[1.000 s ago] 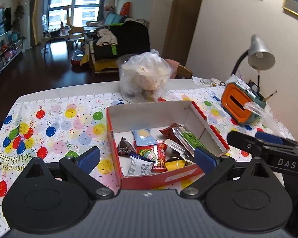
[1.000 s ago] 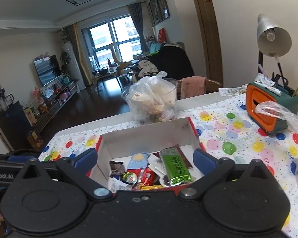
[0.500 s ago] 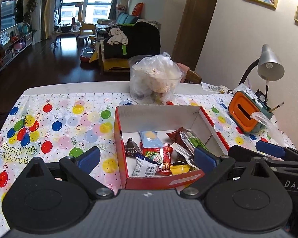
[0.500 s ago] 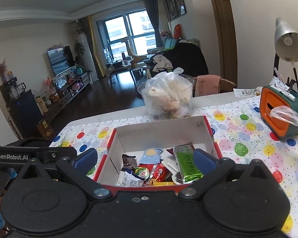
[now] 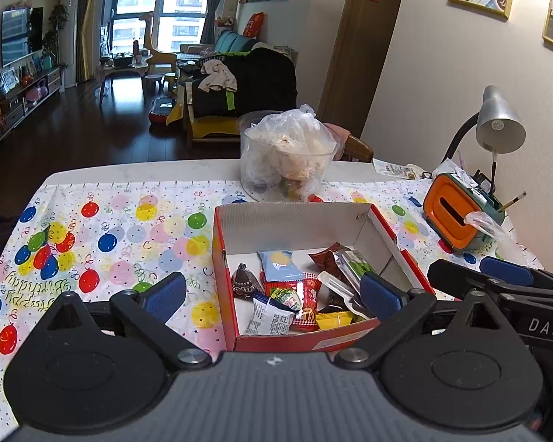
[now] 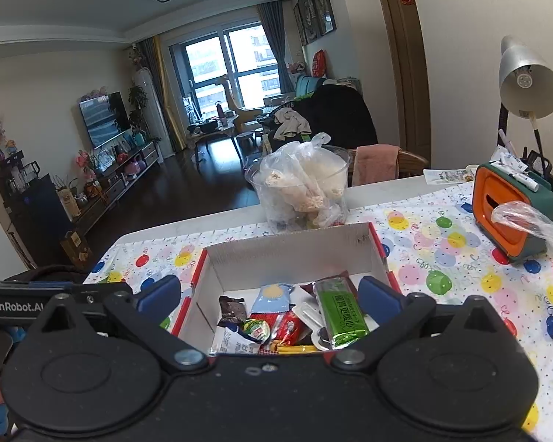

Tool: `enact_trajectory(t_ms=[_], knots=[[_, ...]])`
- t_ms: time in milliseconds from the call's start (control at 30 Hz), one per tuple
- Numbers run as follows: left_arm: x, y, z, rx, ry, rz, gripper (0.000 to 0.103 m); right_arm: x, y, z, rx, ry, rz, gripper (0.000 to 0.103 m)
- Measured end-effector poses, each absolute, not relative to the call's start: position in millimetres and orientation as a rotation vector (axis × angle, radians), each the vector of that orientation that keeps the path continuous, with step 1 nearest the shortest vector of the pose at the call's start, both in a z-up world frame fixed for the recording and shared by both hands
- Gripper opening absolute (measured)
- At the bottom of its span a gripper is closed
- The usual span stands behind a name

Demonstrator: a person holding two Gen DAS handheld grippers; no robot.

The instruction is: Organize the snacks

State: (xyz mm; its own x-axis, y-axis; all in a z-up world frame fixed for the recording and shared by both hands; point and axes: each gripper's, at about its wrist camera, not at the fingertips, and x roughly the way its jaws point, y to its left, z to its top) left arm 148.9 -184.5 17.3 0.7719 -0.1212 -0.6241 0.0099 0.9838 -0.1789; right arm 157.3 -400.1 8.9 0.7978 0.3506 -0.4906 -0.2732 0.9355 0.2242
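2 grippers, left gripper (image 5: 272,291) and right gripper (image 6: 269,294), hang spread wide, empty, over the red snack box (image 5: 302,342); behind it stands a bagged clear tub (image 5: 287,162), an orange organizer (image 5: 457,217) alongside.

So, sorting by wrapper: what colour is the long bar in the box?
Green, with white lettering; clearest in the right wrist view.

I see a red-rimmed white box (image 5: 295,221) mid-frame, a tablecloth (image 5: 121,228) patterned with coloured balloons, and an orange-and-green holder (image 5: 451,217) at right.

- The box (image 5: 291,221) is open above; its far half lies bare.
- Left counter (image 5: 110,228) lies clear.
- A bagged bowl (image 5: 287,154) blocks behind; an orange holder (image 5: 449,217) blocks right.
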Motion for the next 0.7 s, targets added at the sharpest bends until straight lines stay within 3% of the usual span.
enact_trajectory(t_ms=[700], knots=[[144.5, -185.2, 16.9, -0.167, 0.689, -0.08, 0.101, 154.3, -401.9, 7.3, 0.153, 0.564, 0.331, 0.103]])
